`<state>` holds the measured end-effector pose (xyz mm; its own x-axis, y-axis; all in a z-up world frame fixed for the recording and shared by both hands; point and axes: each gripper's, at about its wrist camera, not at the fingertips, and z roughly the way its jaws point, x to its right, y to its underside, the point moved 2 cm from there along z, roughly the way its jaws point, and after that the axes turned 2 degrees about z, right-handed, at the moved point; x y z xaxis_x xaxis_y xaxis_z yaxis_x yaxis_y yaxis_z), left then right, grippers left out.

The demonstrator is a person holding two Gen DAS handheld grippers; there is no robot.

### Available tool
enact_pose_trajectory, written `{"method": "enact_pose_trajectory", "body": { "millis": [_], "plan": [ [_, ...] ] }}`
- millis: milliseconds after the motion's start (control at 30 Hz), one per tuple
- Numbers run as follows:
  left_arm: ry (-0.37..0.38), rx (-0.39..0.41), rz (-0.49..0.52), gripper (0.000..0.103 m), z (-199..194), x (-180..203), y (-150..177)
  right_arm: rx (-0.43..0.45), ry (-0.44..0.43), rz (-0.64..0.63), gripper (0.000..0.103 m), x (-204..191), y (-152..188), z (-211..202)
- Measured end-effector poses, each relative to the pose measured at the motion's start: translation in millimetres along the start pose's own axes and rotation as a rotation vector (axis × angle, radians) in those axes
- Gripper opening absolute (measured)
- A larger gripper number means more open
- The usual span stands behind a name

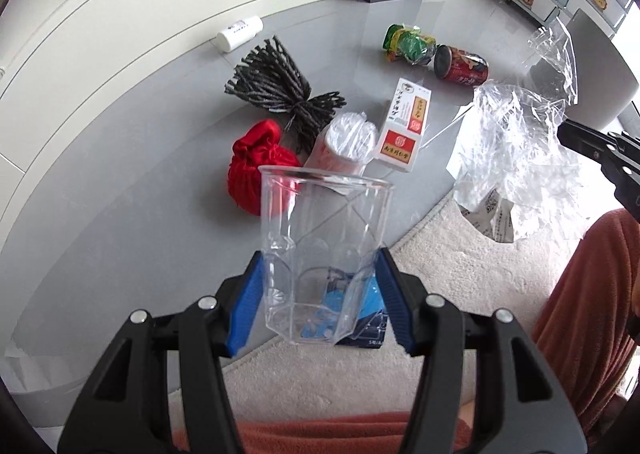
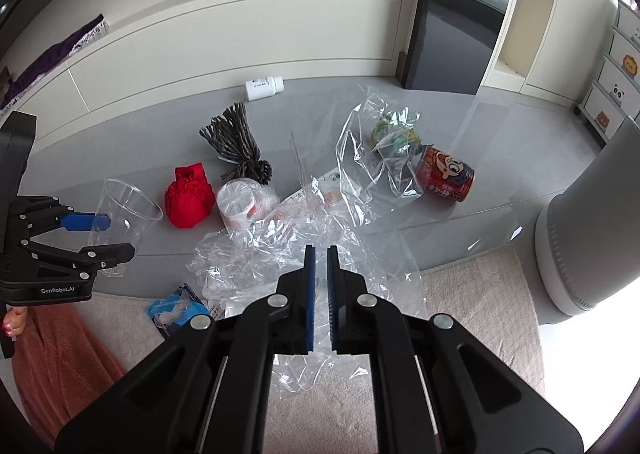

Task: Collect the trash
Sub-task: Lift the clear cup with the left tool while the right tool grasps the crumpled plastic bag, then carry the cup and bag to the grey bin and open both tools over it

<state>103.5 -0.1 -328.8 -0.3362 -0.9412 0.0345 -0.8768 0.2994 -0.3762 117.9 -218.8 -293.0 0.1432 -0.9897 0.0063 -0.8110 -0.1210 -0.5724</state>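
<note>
My left gripper [image 1: 320, 266] is shut on a clear plastic cup [image 1: 320, 238] and holds it above the floor; it also shows at the left of the right wrist view [image 2: 112, 234]. My right gripper [image 2: 321, 250] is shut on a clear plastic bag [image 2: 280, 250] and holds it up; the bag hangs at the right of the left wrist view [image 1: 516, 150]. On the grey floor lie a red cloth pouch [image 1: 256, 170], a wrapped white cup [image 1: 344, 146], a red-and-white box [image 1: 404, 126], a red can [image 1: 460, 66], a green wrapper [image 1: 408, 42], a grey yarn bundle [image 1: 276, 90] and a white bottle [image 1: 240, 34].
A beige rug [image 2: 460, 314] covers the near floor, with a blue packet [image 2: 176, 310] on it. A grey rounded chair base [image 2: 584, 254] stands at the right. White cabinets [image 2: 200, 42] run along the back, a dark panel [image 2: 452, 14] beside them.
</note>
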Motion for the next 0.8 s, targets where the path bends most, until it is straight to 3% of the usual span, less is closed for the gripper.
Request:
{"method": "enact_pose_trajectory", "body": {
  "millis": [300, 500, 800],
  "plan": [
    [0.025, 0.09, 0.116, 0.056, -49.0, 64.6, -32.4, 0.103, 0.047, 0.035, 0.004, 45.0, -5.2, -78.7],
    [0.091, 0.141, 0.23, 0.056, -73.9, 138.3, -59.0, 0.163, 0.088, 0.078, 0.005, 99.3, -4.2, -131.5],
    [0.183, 0.215, 0.404, 0.056, -101.9, 257.5, -109.4, 0.232, 0.223, 0.141, 0.004, 198.7, 3.7, -201.9]
  ]
}}
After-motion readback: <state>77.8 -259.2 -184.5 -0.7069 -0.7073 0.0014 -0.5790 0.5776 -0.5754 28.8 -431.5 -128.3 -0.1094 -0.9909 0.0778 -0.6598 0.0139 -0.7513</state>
